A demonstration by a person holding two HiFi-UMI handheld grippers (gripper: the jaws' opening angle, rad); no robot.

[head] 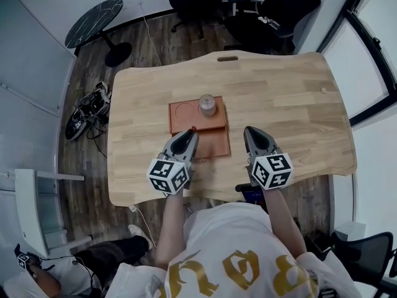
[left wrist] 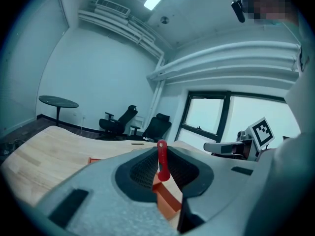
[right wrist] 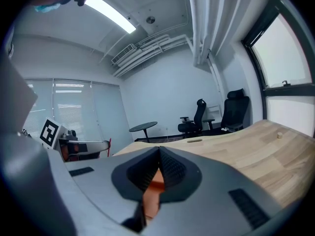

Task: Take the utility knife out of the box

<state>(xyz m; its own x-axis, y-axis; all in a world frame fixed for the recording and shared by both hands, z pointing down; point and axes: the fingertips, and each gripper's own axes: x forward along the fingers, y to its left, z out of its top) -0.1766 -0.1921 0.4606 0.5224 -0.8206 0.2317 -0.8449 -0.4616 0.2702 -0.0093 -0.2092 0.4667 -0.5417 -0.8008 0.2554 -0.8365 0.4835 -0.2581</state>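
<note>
The slim red utility knife (left wrist: 162, 160) stands upright between the pads of my left gripper (head: 190, 135), pinched there at a narrow gap, with its top end poking above the fingertips. In the head view that gripper sits at about 7 o'clock of the flat orange-brown box (head: 214, 146), and the knife's red tip shows just at the box's left edge. In the left gripper view the box's orange rim lies below the knife, and I cannot tell whether the two touch. The box lies in the middle of the pale wooden table (head: 291, 98), and a small clear round jar (head: 207, 105) stands at its 12 o'clock end. My right gripper (head: 251, 133) hangs at 4 o'clock of the box, its jaws pressed together with nothing between them
</note>
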